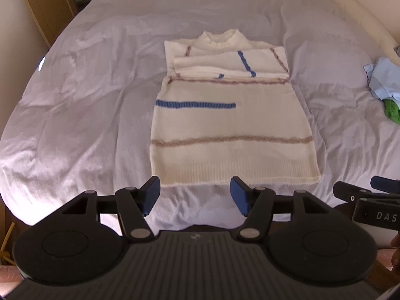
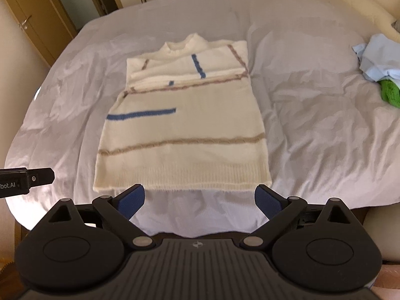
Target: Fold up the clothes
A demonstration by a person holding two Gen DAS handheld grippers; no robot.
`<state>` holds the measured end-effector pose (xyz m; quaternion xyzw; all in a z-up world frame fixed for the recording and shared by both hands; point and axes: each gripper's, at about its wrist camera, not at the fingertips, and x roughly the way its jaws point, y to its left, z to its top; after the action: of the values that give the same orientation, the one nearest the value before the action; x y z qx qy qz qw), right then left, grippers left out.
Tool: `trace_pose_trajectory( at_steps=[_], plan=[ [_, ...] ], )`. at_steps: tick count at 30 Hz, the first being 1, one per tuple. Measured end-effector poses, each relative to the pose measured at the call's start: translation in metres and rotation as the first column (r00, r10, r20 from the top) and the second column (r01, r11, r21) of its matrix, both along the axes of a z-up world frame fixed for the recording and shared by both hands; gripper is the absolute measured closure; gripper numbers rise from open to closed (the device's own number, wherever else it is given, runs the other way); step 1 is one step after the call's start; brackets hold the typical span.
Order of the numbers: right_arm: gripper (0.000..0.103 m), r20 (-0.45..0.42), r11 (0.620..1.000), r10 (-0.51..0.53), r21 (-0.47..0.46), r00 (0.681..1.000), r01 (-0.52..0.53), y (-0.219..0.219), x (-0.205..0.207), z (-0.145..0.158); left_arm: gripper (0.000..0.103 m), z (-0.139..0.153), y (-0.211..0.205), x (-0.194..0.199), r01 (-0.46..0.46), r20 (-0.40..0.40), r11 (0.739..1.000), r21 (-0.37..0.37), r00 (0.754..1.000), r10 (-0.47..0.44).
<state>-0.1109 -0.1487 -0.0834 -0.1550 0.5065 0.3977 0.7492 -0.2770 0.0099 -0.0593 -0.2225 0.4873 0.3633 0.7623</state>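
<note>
Both the left claw [image 1: 195,195] and right claw [image 2: 200,201] hover spread and empty near the cream knitted striped sweater's [image 1: 232,125] ribbed hem, where uneven pinches would likely skew the fold.

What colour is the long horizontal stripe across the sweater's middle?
Blue stripe on the cream sweater, clearest in the left wrist view.

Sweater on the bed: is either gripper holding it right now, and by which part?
Neither. The left gripper and right gripper are both open and empty, just short of the sweater hem, which lies flat on the bed.
</note>
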Motion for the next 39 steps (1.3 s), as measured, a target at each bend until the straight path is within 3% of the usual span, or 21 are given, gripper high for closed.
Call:
trace_pose_trajectory(
  at_steps=[8, 39],
  plan=[
    [0.006, -0.015, 0.999, 0.025, -0.024, 1.000, -0.025, -0.009, 0.005, -0.005, 0.045, -0.009, -0.015, 0.003, -0.022, -0.028, 1.000, -0.022, 0.999, 0.021],
    [0.005, -0.019, 0.994, 0.106, 0.005, 0.994, -0.106, -0.033, 0.040, -0.002, 0.044, -0.009, -0.049, 0.025, -0.091, -0.045, 0.996, 0.007, 0.995, 0.091]
  ],
)
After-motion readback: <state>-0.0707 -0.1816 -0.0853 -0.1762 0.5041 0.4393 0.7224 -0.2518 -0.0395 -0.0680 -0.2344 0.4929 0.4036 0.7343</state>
